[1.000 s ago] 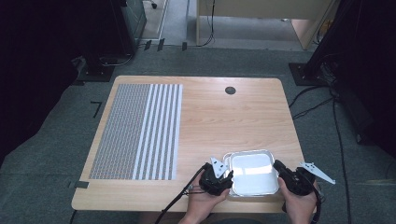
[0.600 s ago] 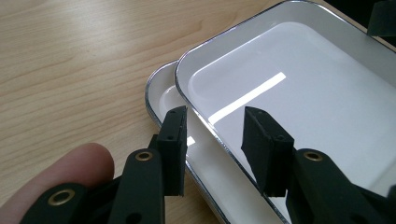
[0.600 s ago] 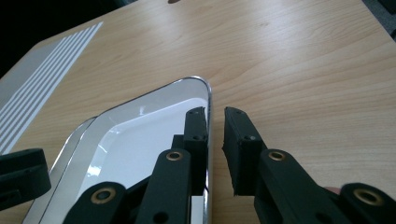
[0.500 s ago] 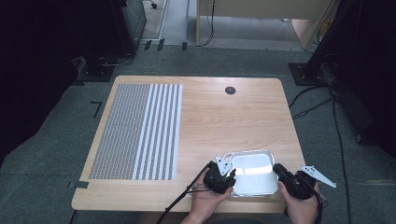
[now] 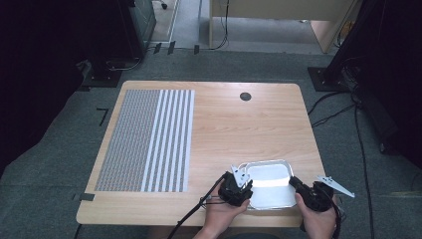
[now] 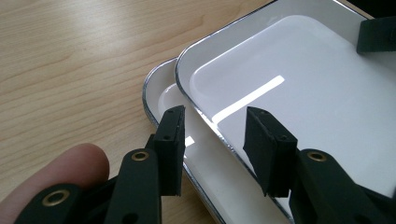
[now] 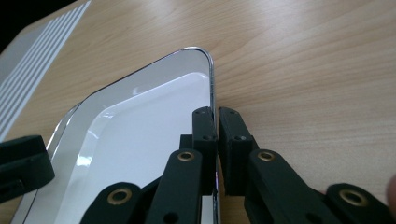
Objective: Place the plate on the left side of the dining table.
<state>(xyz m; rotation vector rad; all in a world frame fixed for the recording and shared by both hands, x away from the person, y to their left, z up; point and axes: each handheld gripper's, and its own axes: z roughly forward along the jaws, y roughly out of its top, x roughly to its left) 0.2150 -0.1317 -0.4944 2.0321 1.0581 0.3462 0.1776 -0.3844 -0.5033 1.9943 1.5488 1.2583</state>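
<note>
Now right gripper [image 7: 217, 121] pinches top tray's [image 7: 140, 140] rim, jaws just closed; left gripper [image 6: 215, 140] jaws apart, straddling tray [image 6: 299, 93] edge w/o pressing, second tray [image 6: 163, 95] beneath.

On my surface [image 5: 259, 129], two stacked trays sit at the near edge, right of centre. The top tray [image 5: 268, 185] lies on the bottom tray [image 6: 163, 95], shifted so the lower one's corner sticks out on my left side. My left tool [image 5: 238, 190] is at the trays' left edge, its jaws astride the rims. My right tool [image 5: 294, 182] is at the right edge, pinching the top tray's rim. A mat [image 5: 147, 140] covers the surface's left part. A hole [image 5: 245, 96] lies at the far edge, behind the trays.
</note>
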